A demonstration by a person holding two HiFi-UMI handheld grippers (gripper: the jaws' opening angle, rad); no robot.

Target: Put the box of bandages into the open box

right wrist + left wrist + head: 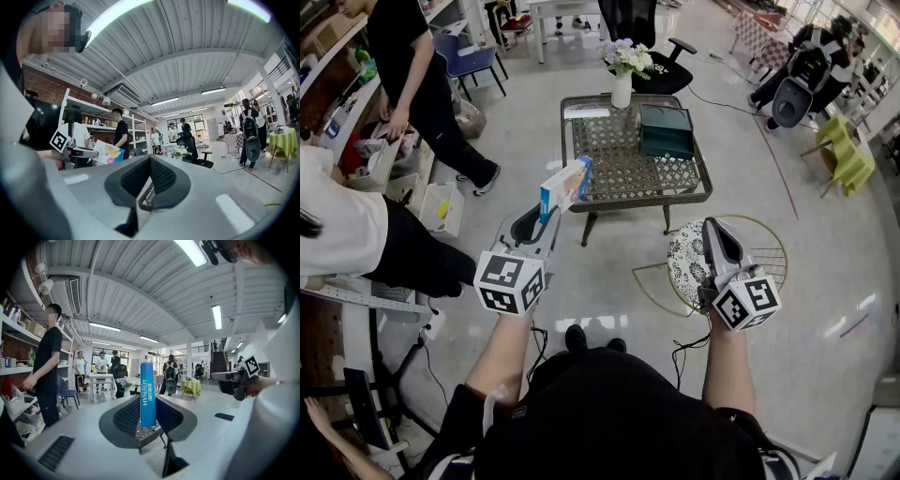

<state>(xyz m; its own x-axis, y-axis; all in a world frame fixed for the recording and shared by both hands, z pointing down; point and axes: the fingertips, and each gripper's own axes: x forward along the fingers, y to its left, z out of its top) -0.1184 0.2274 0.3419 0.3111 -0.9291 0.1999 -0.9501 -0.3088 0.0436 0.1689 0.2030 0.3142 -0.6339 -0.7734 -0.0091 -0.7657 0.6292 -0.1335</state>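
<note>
The box of bandages [565, 186], white and blue with a coloured face, is held upright in the air short of the table's near left corner. My left gripper [555, 202] is shut on it. In the left gripper view its blue edge [148, 394] stands between the pads of the left gripper [148, 411]. The open box [667, 130], dark green, sits on the far right part of the wire-topped table [623, 192]. My right gripper [713, 228] hovers to the right, level, over a round side table, jaws together with nothing between them; its pads meet in the right gripper view [150, 161].
A white vase of flowers [622, 86] and a flat paper [586, 112] stand at the table's far edge. A round wire side table [759, 251] lies under my right gripper. People stand by the shelves [356, 103] at left. Chairs and a cable [680, 349] are around.
</note>
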